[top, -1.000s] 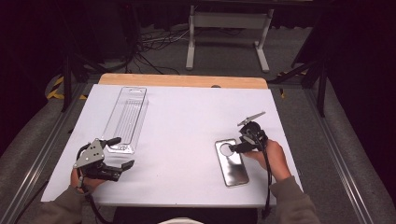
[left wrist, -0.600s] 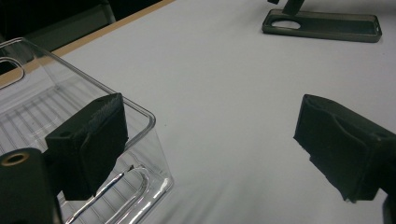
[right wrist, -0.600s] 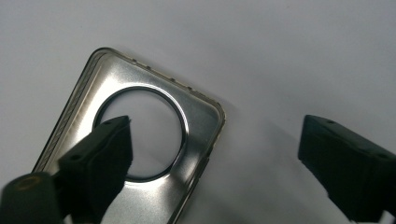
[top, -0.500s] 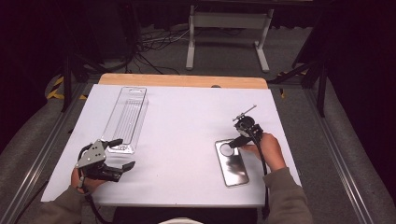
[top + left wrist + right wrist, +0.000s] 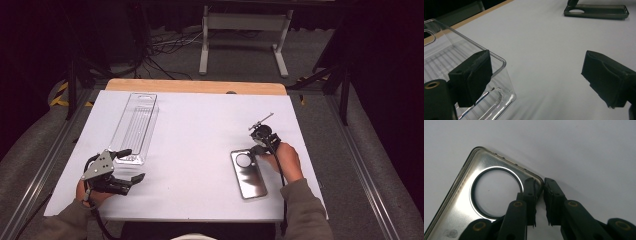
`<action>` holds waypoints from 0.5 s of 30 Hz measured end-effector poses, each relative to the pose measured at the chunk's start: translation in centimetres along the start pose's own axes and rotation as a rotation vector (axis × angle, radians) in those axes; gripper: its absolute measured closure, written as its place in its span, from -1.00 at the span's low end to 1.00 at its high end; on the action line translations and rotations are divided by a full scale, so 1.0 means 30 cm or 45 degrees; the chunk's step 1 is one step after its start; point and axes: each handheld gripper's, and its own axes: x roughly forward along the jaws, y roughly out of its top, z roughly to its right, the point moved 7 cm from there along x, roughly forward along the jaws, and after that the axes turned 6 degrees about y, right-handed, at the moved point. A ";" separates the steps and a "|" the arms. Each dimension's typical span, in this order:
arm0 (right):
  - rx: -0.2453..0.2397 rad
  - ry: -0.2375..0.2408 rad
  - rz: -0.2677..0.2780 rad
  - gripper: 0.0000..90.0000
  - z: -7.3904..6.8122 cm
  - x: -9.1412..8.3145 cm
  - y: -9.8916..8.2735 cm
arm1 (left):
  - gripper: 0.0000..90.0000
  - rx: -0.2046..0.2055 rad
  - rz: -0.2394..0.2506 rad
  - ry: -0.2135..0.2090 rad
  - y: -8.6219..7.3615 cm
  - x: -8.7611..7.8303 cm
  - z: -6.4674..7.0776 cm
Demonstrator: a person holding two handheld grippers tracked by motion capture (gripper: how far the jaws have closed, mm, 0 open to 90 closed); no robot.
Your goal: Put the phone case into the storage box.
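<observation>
A silvery phone case (image 5: 248, 175) with a round cut-out lies open side up on the white table (image 5: 200, 120), at the right. My right gripper (image 5: 258, 146) points down at its far corner. In the right gripper view its jaws have just been closing and now pinch the case (image 5: 461, 195) by its corner rim, one jaw inside and one outside, with my right gripper (image 5: 539, 187) shut on it. My left gripper (image 5: 134, 164) rests at the front left, jaws wide open and holding nothing. In its own view my left gripper (image 5: 536, 77) has one jaw over the clear tray (image 5: 449, 62); the case (image 5: 596, 11) lies far off.
A long clear plastic tray (image 5: 135, 125) lies at the left of the table, running away from me. A wooden strip (image 5: 195, 86) borders the far edge. Behind it, a white stand (image 5: 245, 30) and cables sit on the floor.
My right gripper has tipped down onto the case's far corner and its jaws have come together on the rim. The left gripper has stayed where it was.
</observation>
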 end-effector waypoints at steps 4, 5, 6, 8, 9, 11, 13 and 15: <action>-0.031 -0.041 -0.030 0.86 -0.011 0.007 0.004 | -0.78 -0.004 -0.002 0.001 -0.001 0.001 0.000; -0.034 -0.056 -0.038 0.87 -0.015 0.008 0.005 | -0.78 -0.005 -0.003 -0.003 -0.001 0.001 0.001; -0.039 -0.080 -0.050 0.88 -0.018 0.008 0.007 | -0.78 -0.001 -0.004 -0.005 -0.002 0.001 0.001; -0.046 -0.092 -0.056 0.89 -0.023 0.009 0.008 | -0.78 0.000 -0.005 -0.006 -0.002 0.001 0.002; -0.050 -0.086 -0.056 0.90 -0.024 0.010 0.008 | -0.78 0.001 -0.006 -0.007 -0.002 0.001 0.002; -0.051 -0.083 -0.054 0.91 -0.024 0.009 0.008 | -0.77 0.001 -0.009 -0.008 -0.003 0.002 0.002; -0.070 -0.090 -0.057 0.92 -0.028 0.009 0.008 | -0.77 0.001 -0.009 -0.009 -0.003 0.002 0.003; -0.082 -0.086 -0.052 0.92 -0.031 0.008 0.008 | -0.77 0.001 -0.009 -0.011 -0.003 0.002 0.003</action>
